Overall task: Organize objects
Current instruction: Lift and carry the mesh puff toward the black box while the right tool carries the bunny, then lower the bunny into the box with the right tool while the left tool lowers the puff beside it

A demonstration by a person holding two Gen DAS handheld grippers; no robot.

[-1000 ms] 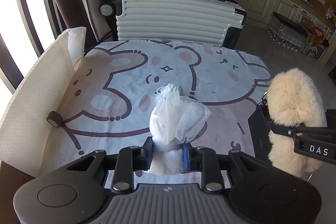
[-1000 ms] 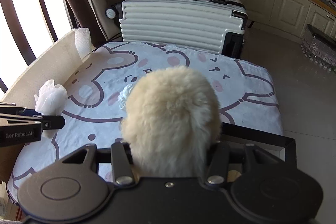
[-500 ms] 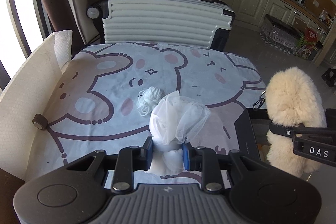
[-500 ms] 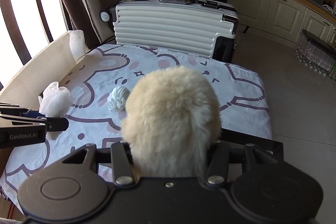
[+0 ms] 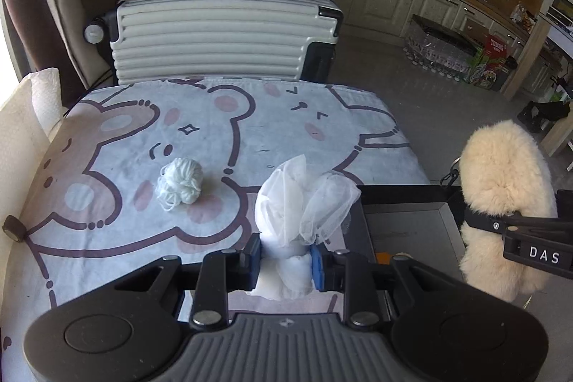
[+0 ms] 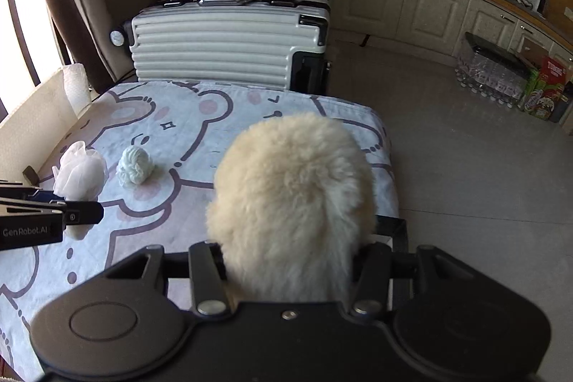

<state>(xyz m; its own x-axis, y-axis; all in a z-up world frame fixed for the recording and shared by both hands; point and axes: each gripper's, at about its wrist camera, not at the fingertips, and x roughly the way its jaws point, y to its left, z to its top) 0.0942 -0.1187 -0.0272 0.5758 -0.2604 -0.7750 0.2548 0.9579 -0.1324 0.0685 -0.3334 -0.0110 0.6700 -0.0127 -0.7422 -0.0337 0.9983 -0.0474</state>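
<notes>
A ribbed white suitcase (image 5: pixel 222 38) is standing against the far edge of the tabletop (image 5: pixel 250 117), which is wearing a bear-print cloth. Cream cabinets (image 6: pixel 404 6) are running along the right wall above a grey tiled floor (image 6: pixel 465 167). Daylight is pouring through the window (image 6: pixel 25 24) at left, beside a brown curtain (image 6: pixel 64 6).

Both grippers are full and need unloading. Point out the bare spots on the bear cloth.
Widest free patch: the far half of the cloth, between the suitcase and the yarn ball. Another lies left of the yarn, toward the paper towel. Crowded: the near right corner, where the mesh bundle, dark tray and fluffy toy gather.
</notes>
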